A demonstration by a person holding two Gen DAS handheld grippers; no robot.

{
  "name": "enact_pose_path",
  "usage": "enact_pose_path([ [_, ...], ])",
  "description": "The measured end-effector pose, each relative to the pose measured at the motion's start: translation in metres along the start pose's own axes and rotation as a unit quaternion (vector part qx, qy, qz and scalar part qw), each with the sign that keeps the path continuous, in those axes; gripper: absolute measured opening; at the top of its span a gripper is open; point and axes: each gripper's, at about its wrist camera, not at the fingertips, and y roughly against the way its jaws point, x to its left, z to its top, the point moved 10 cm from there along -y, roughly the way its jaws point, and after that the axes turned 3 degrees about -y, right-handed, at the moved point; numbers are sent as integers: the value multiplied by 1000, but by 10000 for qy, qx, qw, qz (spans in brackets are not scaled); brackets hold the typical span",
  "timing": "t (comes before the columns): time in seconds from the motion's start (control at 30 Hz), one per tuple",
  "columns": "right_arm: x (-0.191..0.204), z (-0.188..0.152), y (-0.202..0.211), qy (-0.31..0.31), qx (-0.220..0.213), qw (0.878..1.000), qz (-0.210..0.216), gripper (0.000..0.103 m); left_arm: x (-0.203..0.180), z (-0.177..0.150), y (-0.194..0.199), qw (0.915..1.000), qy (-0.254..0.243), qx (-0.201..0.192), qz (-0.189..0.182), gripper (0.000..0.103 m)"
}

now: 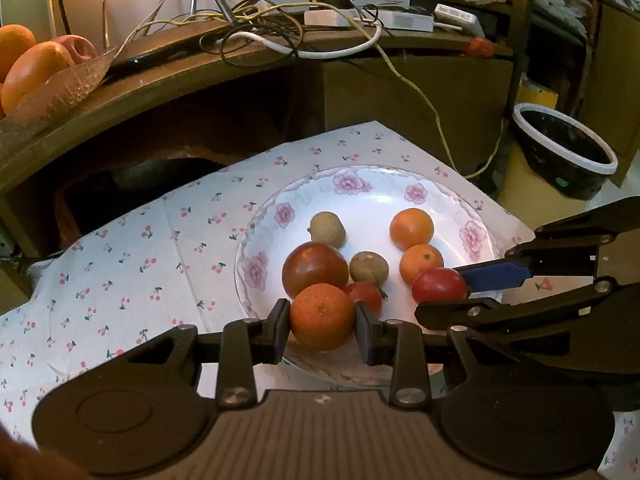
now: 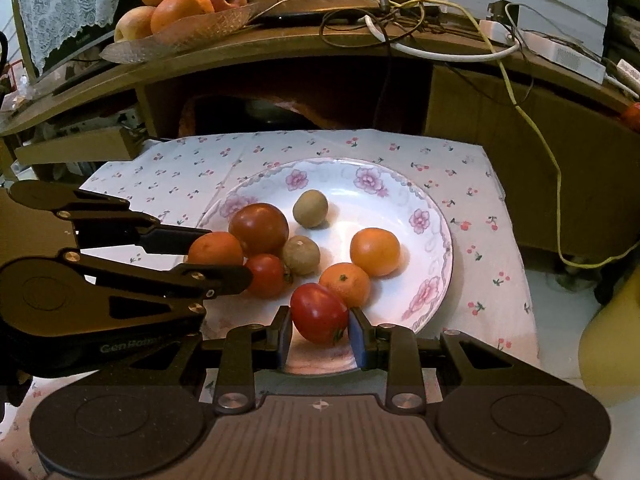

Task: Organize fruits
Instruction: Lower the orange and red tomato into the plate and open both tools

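Left gripper (image 1: 322,326) fingers are closing around a mandarin (image 1: 322,316) at the plate (image 1: 380,184) near rim; right gripper (image 2: 319,330) fingers are bracketing a red tomato (image 2: 319,313), contact unclear. Suggest squeezing gently, lifting straight, avoiding neighbouring fruit.

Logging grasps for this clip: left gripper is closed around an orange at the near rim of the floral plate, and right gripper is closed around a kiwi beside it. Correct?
Not quite. The right gripper holds a red tomato, not a kiwi, as the right wrist view shows. The rest stands: the left gripper grips the orange at the floral plate's near rim.
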Motion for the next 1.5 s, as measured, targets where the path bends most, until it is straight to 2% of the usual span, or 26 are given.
enact_pose_path([
  [0.43, -4, 3, -1, -5, -2, 10000, -16, 33, 0, 2, -1, 10000, -18, 15, 20, 41],
  [0.9, -12, 10, 8, -123, -129, 9998, -59, 40, 5, 5, 9, 9999, 33, -60, 96, 43],
  [1.17, -14, 12, 12, -235, -156, 9996, -64, 41, 8, 2, 10, 9997, 141, 12, 186, 50],
  [1.27, -14, 12, 14, -265, -158, 9995, -64, 47, 10, 1, 11, 9995, 177, 34, 270, 56],
  [1.3, -14, 12, 14, -259, -162, 9995, -77, 48, 10, 0, 12, 9993, 217, 39, 285, 61],
  [1.5, -14, 11, 20, -314, -162, 9993, -151, 49, 16, -5, 29, 9979, 457, 34, 448, 72],
])
